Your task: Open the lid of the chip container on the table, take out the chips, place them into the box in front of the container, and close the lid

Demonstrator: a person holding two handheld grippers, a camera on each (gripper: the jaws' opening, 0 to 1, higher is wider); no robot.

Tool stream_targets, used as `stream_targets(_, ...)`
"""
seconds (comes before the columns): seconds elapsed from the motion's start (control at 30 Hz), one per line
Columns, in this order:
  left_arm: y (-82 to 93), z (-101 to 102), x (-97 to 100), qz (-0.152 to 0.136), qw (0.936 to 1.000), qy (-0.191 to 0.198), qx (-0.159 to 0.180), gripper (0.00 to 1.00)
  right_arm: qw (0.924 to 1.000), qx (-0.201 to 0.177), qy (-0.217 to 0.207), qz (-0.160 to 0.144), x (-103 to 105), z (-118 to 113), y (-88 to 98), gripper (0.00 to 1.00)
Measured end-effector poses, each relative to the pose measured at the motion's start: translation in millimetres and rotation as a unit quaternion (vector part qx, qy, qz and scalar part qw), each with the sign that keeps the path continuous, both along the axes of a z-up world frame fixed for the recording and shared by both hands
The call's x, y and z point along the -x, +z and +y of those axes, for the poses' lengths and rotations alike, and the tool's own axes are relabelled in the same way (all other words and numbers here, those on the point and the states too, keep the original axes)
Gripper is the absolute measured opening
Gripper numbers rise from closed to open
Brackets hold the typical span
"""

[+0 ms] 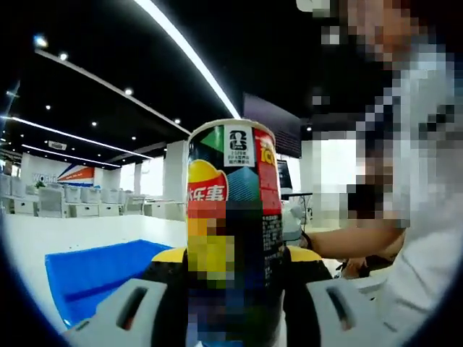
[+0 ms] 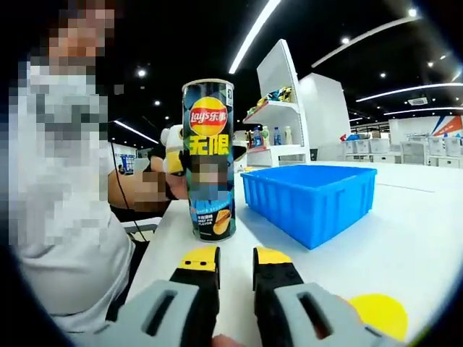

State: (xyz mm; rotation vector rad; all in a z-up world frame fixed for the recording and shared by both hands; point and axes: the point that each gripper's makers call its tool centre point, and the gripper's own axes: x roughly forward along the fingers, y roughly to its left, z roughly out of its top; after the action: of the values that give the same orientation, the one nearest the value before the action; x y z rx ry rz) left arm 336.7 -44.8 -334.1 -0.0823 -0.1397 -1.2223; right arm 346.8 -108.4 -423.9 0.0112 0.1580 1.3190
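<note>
Between my left gripper's point(image 1: 235, 289) jaws stands the can point(image 1: 235, 217), clamped around its lower body and upright on the table point(image 2: 405, 238). My right gripper point(image 2: 235, 264) hovers just above the tabletop, jaws narrow with a slim gap and nothing between them, aimed at the can but apart from it. Seen from the right gripper view, the box point(image 2: 311, 195) sits just beside the can. A yellow disc point(image 2: 380, 314) lies on the table near my right jaws; I cannot tell whether it is the lid. The can's top rim looks pale, state uncertain.

Step, as I judge it: can steadied, chips not yet out. Next move calls for the right jaws to rise to the rim while the left keeps the can upright.
</note>
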Motion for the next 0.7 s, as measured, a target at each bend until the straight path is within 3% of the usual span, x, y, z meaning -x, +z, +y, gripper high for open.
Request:
stream_targets(0.43, -3.8, 4, 1.4, -0.005, 0.9999, 0.000, 0.011, 0.51, 1.0000, -0.002, 0.004, -0.001, 4, 2, 2.6, 0.18)
stream_targets(0.53, -3.5, 4, 1.2, -0.007, 0.9999, -0.001, 0.013, 0.51, 0.9987, -0.044, -0.019, 0.019, -1, -1, 16.5, 0.16)
stream_targets(0.7, -3.6, 4, 0.3, -0.007, 0.9998, -0.006, 0.015, 0.51, 0.9977, -0.052, -0.038, 0.019, -10, -13, 19.6, 0.17)
